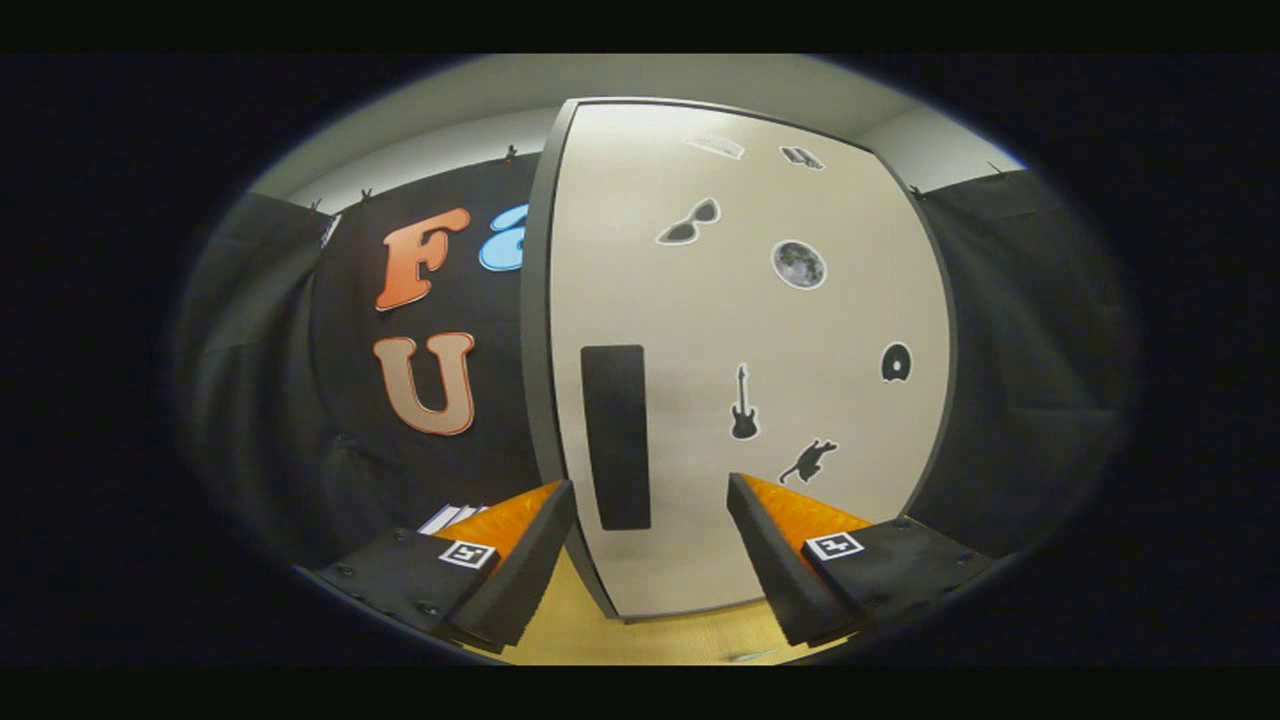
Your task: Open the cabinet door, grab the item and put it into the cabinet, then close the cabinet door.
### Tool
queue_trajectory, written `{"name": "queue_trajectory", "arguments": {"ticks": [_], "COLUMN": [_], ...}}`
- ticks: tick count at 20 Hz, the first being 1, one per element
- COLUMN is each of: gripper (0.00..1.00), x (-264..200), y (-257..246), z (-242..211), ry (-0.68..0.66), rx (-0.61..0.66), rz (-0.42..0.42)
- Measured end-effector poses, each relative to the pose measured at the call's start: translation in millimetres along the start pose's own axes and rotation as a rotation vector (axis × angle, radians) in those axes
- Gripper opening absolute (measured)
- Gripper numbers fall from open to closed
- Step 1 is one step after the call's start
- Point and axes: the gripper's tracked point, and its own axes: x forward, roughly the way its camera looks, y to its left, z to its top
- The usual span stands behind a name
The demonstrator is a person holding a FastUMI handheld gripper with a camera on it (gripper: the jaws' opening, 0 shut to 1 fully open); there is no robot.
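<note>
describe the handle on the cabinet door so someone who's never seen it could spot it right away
Start at the tall pale cabinet door standing on the yellow mat, ahead of the open gripper. Near the door's left edge, in its lower half, is the handle, just beyond the left finger. It is a plain dark upright rectangle, far larger than the small picture stickers, such as the guitar sticker, scattered to its right.

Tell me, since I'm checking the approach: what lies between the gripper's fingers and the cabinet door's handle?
Nothing; the gripper view shows the open gripper just before the cabinet door, its dark handle standing above the gap.

Cabinet (740,330) upright on yellow tabletop (650,635)
</note>
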Motion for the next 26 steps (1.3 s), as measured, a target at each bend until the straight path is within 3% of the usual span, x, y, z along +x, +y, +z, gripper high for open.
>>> {"name": "queue_trajectory", "arguments": {"ticks": [2,6,8,11,18,26], "gripper": [0.96,0.72,0.55,0.40,0.28,0.19], "x": [13.7,30.7,30.3,28.8,5.1,-85.1], "y": [4.7,13.4,13.2,10.2,7.4,-38.1], "z": [2.6,2.8,3.7,2.8,5.1,-3.2], "ry": [0.008,0.040,0.037,0.047,0.060,0.023], "rx": [0.000,0.025,0.033,0.036,0.026,0.032], "rz": [0.018,0.065,0.071,0.060,0.057,-0.016]}}
